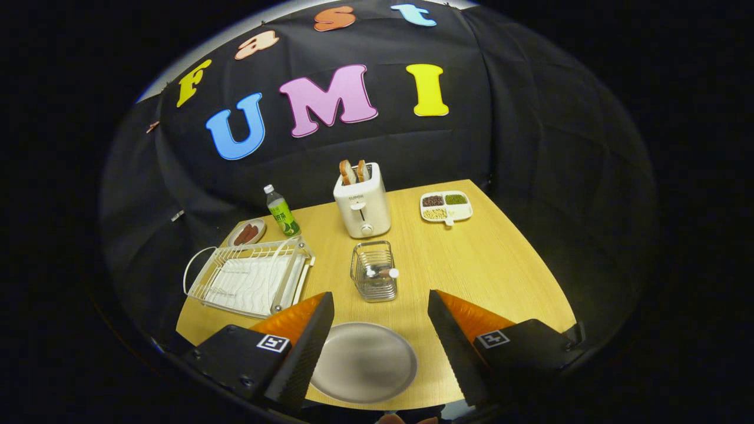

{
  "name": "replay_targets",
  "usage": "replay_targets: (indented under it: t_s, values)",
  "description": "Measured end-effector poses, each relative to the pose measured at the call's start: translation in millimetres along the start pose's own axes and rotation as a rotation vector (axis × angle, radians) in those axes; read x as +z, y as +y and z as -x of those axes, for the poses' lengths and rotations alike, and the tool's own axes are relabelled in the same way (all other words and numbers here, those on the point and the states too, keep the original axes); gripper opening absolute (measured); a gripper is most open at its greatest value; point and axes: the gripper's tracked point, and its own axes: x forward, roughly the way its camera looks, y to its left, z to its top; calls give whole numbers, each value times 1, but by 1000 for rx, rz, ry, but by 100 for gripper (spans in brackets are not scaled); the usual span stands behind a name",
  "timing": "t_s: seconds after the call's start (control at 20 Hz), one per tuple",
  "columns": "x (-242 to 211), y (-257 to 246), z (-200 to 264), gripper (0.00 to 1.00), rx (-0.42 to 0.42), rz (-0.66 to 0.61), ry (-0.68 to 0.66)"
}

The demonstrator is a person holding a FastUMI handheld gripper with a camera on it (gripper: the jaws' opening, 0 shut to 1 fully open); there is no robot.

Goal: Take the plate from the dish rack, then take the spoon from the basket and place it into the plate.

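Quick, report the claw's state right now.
Claw: open, holding nothing; its fingers are spread wide above the round grey metal plate lying on the wooden table.

A wooden worktop of pale, yellowish grain fills the middle of the booth, its far right corner meeting the backdrop and its near edge curving below. Behind and to both sides hangs a black cloth wall, draped in soft vertical folds and creased where the panels meet at the right. Along the upper left, a thin strip of brighter surface shows above the top edge of the cloth. Light falls evenly from above onto the wood, leaving the cloth dim and the space around the worktop's edges in deep shadow.
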Motion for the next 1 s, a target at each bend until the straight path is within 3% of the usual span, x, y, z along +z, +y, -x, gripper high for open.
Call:
replay_targets:
  t_s: [0.5,0.85,1.0]
  values:
    - [21,-15,-69,99,44,153,130]
    - [1,-20,-116,99,102,225,220]
    - [-14,-22,-134,88,115,248,274]
